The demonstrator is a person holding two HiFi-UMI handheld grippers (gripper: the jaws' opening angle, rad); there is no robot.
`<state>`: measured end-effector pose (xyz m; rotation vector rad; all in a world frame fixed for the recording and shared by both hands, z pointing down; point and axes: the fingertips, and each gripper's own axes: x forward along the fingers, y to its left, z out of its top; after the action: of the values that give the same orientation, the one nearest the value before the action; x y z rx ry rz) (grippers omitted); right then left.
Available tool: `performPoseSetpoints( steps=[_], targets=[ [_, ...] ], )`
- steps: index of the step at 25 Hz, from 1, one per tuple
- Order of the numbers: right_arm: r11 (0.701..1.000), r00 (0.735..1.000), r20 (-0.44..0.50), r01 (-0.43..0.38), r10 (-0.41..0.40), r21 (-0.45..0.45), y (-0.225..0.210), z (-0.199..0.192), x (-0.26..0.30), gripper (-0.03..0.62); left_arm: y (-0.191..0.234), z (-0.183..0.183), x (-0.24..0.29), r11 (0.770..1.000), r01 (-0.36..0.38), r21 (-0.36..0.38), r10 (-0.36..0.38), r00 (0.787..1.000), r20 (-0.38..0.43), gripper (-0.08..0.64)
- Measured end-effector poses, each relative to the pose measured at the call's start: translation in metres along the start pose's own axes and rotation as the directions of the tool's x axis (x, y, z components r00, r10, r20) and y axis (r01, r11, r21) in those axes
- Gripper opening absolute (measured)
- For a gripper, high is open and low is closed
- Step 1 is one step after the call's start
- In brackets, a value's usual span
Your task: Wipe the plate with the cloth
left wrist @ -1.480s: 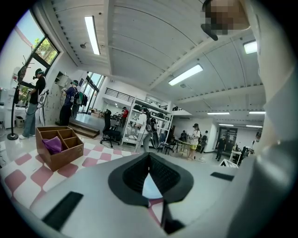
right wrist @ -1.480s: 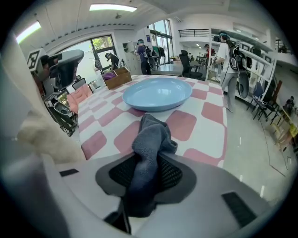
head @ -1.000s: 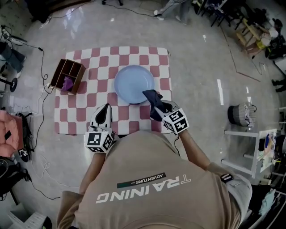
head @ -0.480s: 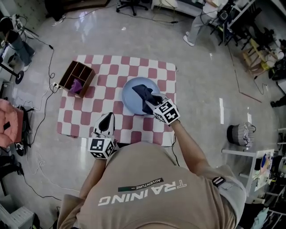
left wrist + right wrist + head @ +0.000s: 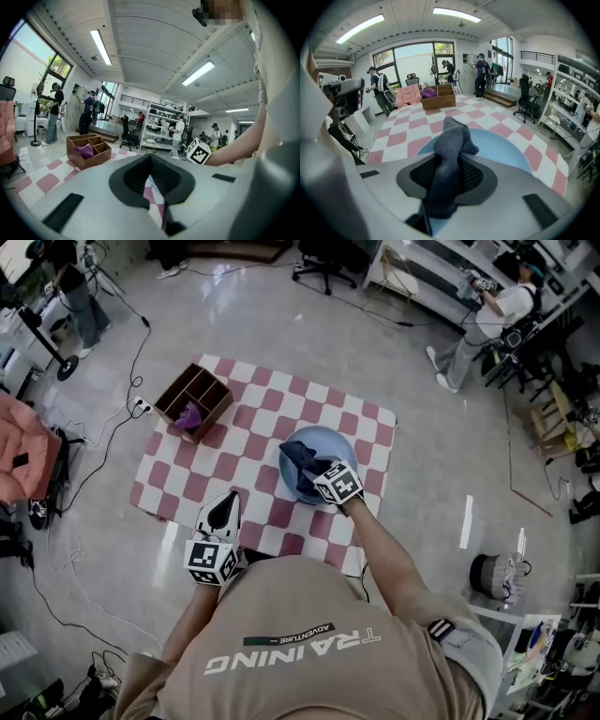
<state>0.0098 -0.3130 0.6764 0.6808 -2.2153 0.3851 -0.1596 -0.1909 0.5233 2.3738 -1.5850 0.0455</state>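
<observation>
Pinching the dark cloth (image 5: 300, 463) tight in the right gripper (image 5: 317, 486), right over the blue plate (image 5: 343, 448) on the checked mat (image 5: 246, 427). Holding nothing in the left gripper (image 5: 225, 504), jaws closed together.

Checkered mat (image 5: 246, 452) on floor (image 5: 441, 486) carries plate (image 5: 330, 441) and wooden box (image 5: 194, 401).

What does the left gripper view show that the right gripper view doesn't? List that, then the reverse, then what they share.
Only the left gripper view: the left gripper, jaws together on nothing, and the person's forearm. Only the right gripper view: the right gripper clamped on the dark cloth, over the blue plate. Both: the checkered mat and the wooden box holding something purple.
</observation>
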Motion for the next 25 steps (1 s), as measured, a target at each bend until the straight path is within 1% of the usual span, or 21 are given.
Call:
performPoseSetpoints(
  steps=[4, 7, 8, 11, 12, 14, 18, 21, 23, 25],
  targets=[
    [0.998, 0.994, -0.096, -0.053, 0.051, -0.023, 0.008, -0.012, 0.040, 0.126, 0.016, -0.002, -0.016, 0.997, -0.069, -0.024, 0.069, 0.998, 0.008, 0.015],
    [0.997, 0.989, -0.126, -0.074, 0.074, 0.007, 0.010, -0.020, 0.051, 0.127, 0.025, -0.007, -0.027, 0.993, -0.107, -0.041, 0.107, 0.994, 0.003, 0.015],
    [0.997, 0.988, -0.135, -0.081, 0.081, 0.001, 0.010, -0.019, 0.051, 0.127, 0.028, -0.008, -0.030, 0.992, -0.119, -0.047, 0.119, 0.993, 0.002, 0.015],
    [0.990, 0.979, -0.184, -0.108, 0.090, -0.093, 0.012, -0.016, 0.052, 0.127, 0.034, -0.013, -0.036, 0.986, -0.149, -0.070, 0.149, 0.989, 0.000, 0.015],
    [0.987, 0.976, -0.196, -0.116, 0.093, -0.113, 0.012, -0.014, 0.053, 0.129, 0.035, -0.014, -0.036, 0.985, -0.153, -0.075, 0.154, 0.988, 0.001, 0.014],
    [0.986, 0.974, -0.208, -0.119, 0.092, -0.120, 0.008, -0.009, 0.057, 0.132, 0.035, -0.012, -0.035, 0.985, -0.156, -0.076, 0.157, 0.988, 0.005, 0.014],
    [0.986, 0.974, -0.212, -0.108, 0.079, -0.130, -0.002, 0.001, 0.067, 0.135, 0.040, -0.006, -0.038, 0.982, -0.177, -0.065, 0.178, 0.984, 0.015, 0.014],
    [0.988, 0.978, -0.200, -0.079, 0.052, -0.129, -0.018, 0.009, 0.071, 0.138, 0.044, -0.002, -0.042, 0.978, -0.199, -0.060, 0.201, 0.979, 0.021, 0.015],
    [0.990, 0.980, -0.198, -0.042, 0.015, -0.133, -0.033, 0.012, 0.071, 0.140, 0.046, -0.002, -0.046, 0.975, -0.212, -0.062, 0.213, 0.977, 0.019, 0.014],
    [0.992, 0.979, -0.199, 0.014, -0.039, -0.127, -0.051, 0.013, 0.070, 0.140, 0.047, -0.003, -0.050, 0.974, -0.218, -0.063, 0.219, 0.976, 0.009, 0.014]
  ],
)
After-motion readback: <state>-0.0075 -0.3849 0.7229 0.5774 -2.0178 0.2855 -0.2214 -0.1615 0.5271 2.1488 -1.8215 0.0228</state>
